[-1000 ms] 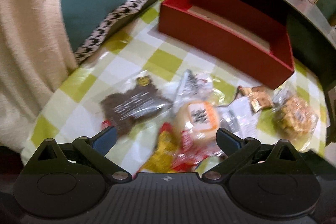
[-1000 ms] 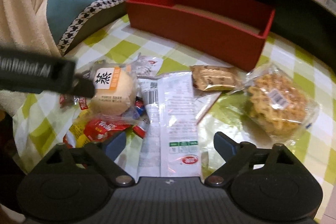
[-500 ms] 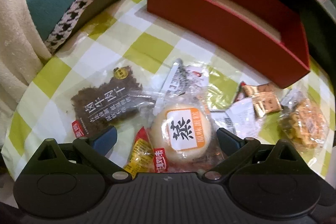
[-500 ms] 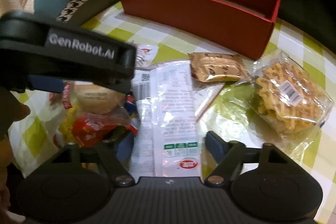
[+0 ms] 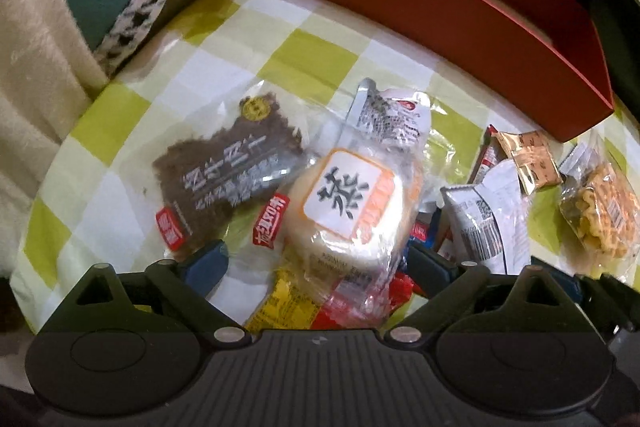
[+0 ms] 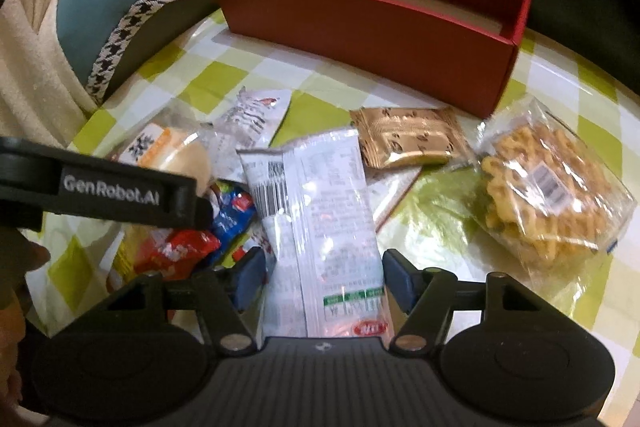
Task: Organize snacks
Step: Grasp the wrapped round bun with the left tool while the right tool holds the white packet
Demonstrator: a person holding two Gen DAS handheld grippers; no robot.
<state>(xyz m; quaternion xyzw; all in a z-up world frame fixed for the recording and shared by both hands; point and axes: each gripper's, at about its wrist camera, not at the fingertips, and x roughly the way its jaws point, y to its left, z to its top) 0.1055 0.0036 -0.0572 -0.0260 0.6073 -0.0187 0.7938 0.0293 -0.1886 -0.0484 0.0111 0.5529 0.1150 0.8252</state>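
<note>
My right gripper [image 6: 324, 273] is closing around the long white plastic snack packet [image 6: 320, 223] lying between its blue pads; whether the pads press it yet I cannot tell. My left gripper [image 5: 316, 263] stands wide and is easing inward, its pads either side of the round pale bun in clear wrap with an orange-framed label [image 5: 352, 207], not visibly touching it. Under the bun lie small red and yellow sachets [image 5: 288, 307]; just left of it rests a dark brown jerky pack [image 5: 224, 179]. Further right sit a gold foil biscuit packet [image 6: 408, 137] and a clear bag of golden lattice crackers [image 6: 548, 187]. All rest on the green-and-white checked tablecloth [image 5: 308, 59]. Beyond them stands the long red cardboard box [image 6: 376, 39], its visible inside bare.
</note>
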